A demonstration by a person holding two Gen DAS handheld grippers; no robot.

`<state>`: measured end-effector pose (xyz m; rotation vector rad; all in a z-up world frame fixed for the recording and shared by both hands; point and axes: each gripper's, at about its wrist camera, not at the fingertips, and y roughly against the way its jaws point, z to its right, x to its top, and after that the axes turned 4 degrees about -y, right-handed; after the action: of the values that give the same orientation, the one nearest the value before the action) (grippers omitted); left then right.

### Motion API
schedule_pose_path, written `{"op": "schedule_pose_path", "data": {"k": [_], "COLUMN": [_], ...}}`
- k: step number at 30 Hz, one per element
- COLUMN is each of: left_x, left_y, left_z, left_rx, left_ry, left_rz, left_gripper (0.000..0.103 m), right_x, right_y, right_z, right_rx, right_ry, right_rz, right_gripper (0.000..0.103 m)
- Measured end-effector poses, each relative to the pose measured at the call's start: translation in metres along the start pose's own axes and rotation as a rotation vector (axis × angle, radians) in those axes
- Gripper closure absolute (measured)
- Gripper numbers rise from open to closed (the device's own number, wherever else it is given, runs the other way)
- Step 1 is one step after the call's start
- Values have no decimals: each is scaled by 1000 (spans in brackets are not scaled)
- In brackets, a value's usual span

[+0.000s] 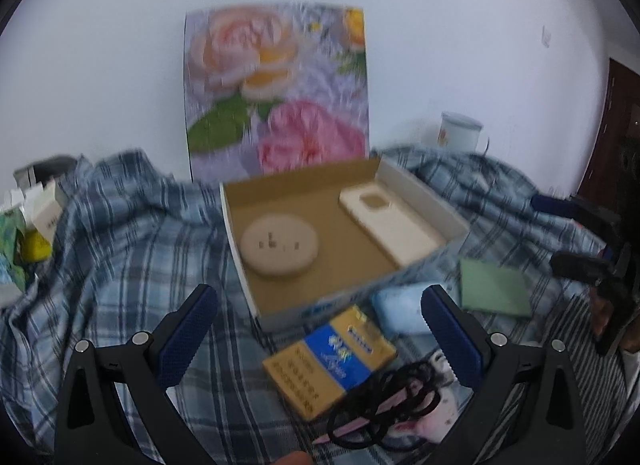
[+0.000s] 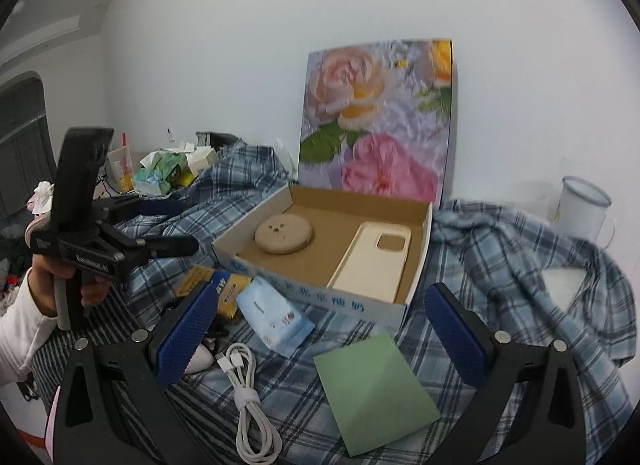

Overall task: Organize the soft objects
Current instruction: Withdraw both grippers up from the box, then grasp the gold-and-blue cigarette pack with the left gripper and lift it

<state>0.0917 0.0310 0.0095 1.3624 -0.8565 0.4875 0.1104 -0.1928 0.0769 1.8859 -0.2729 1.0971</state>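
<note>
Plaid cloth, both tools spread, white cable only in right view, black hair ties only in left

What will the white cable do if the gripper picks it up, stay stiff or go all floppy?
Probably floppy: the white cable lies in loose loops on the plaid cloth, so its ends would likely dangle. The strap around its middle should keep the loops bundled. It looks thin and light, and might slip between the open right gripper pads.

The left gripper and right gripper are both gaping wide, gripping nothing; the person's left hand is clutching its handle.
</note>
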Motion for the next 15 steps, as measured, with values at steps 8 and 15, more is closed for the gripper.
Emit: {"op": "schedule_pose_path", "data": {"k": [8, 15], "left_x": [-14, -21], "left_y": [-36, -51], "left_z": [13, 19], "left_rx": [-11, 26], "left_ry": [-10, -34], "left_rz": [-170, -234], "left_gripper": [0, 0], "right_x": [-5, -8], "right_y": [-5, -16], "right_z": [9, 0], "right_rx": [13, -3], "right_ry": [-45, -1], "right_rz": [-21, -64], "right_gripper": [0, 0]}}
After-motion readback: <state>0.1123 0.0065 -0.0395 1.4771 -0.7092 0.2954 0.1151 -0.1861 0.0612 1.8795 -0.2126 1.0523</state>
